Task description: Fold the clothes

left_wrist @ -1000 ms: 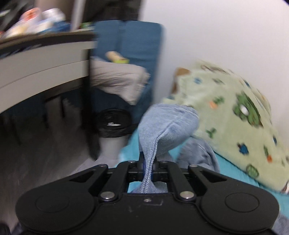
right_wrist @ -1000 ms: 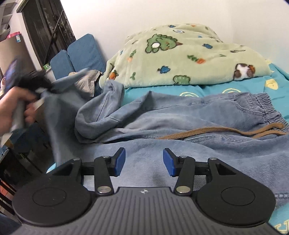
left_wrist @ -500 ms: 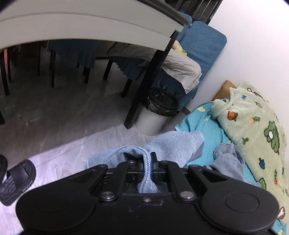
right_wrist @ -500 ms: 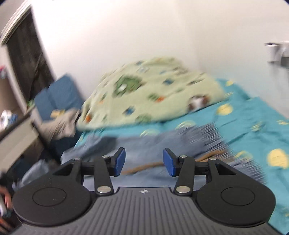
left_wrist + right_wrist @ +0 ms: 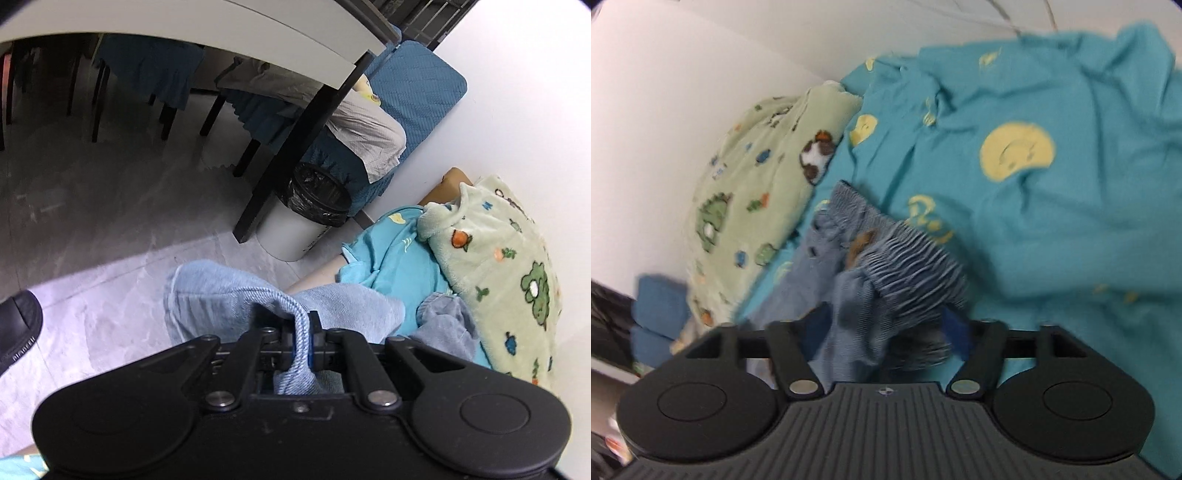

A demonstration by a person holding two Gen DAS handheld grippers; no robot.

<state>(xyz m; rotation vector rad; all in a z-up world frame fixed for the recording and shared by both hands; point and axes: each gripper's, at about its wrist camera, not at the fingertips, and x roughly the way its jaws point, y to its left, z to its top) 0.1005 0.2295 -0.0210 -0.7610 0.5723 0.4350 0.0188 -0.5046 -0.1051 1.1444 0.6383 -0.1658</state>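
A: Left gripper (image 5: 303, 345) is pinched tight on the jeans (image 5: 236, 295) hem, hanging off the bed edge above the floor (image 5: 110, 236).

B: Right gripper (image 5: 886, 332) jaws are spread, gathered waistband (image 5: 908, 266) between them, on the teal sheet (image 5: 1052, 203). Green blanket (image 5: 753, 184) behind.

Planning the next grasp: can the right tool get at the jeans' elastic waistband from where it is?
Probably yes. The right tool is open with the gathered waistband bunched right between its fingers, nothing over it. The frame is blurred, so contact is unclear.
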